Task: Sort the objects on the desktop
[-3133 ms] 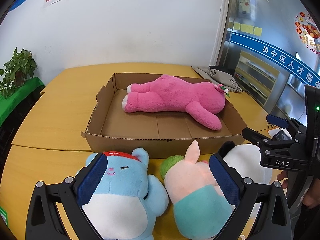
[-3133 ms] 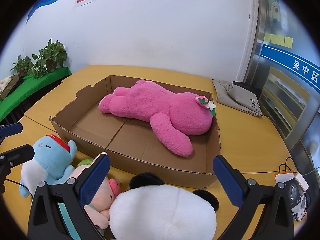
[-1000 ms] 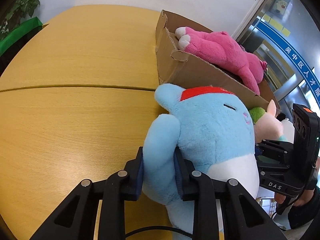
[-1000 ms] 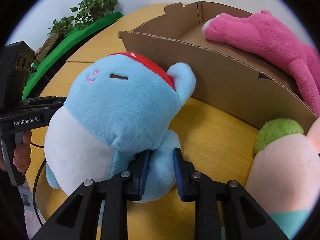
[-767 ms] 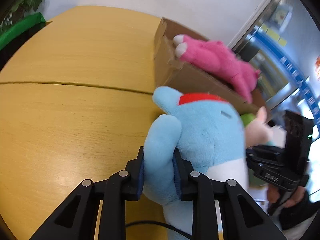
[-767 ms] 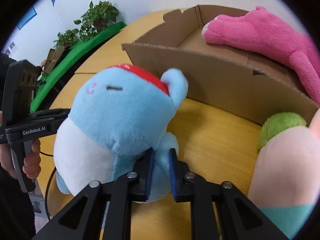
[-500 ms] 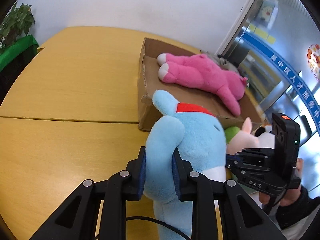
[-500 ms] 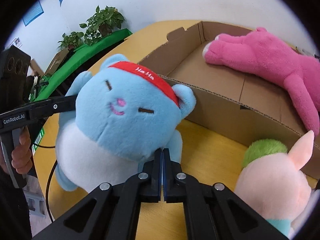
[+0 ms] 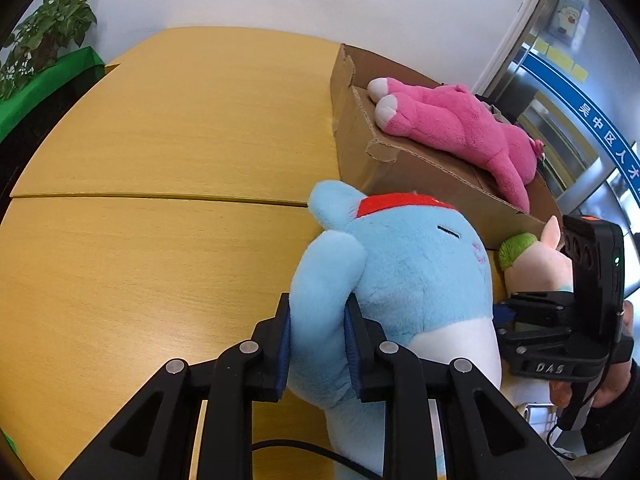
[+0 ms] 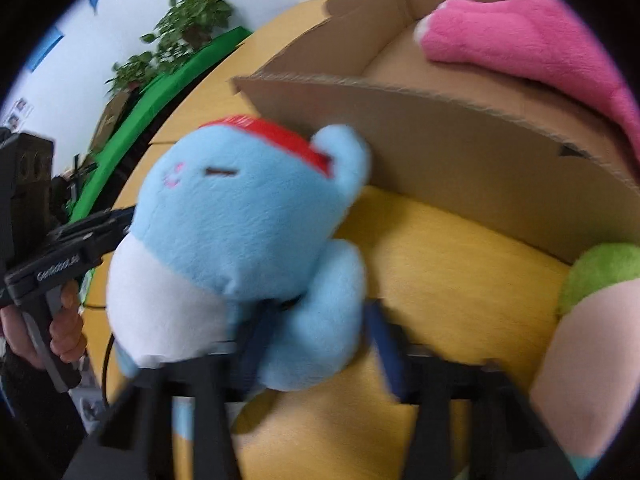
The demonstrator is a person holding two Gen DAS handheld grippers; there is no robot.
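A light-blue plush with a red headband (image 9: 400,272) (image 10: 240,224) is just in front of the cardboard box's (image 9: 360,148) (image 10: 460,152) near wall. My left gripper (image 9: 318,340) is shut on one of its arms; it shows from the side in the right wrist view, left gripper (image 10: 100,232). My right gripper (image 10: 318,338) is open and blurred, its fingers standing either side of the plush's other arm. In the left wrist view the right gripper's fingertips are hidden behind the plush. A big pink plush (image 9: 452,120) (image 10: 540,40) lies inside the box.
A pale pink plush with a green tuft (image 9: 536,264) (image 10: 592,320) sits to the right, by the box. The yellow wooden table (image 9: 160,160) stretches left. Potted plants (image 9: 48,32) (image 10: 188,28) stand on a green ledge beyond it. A hand (image 10: 64,332) holds the left gripper's handle.
The right gripper, fully shut half a second ago, has spread its fingers wide around the plush's arm. The left gripper keeps its hold. The blue plush has come closer to the box wall.
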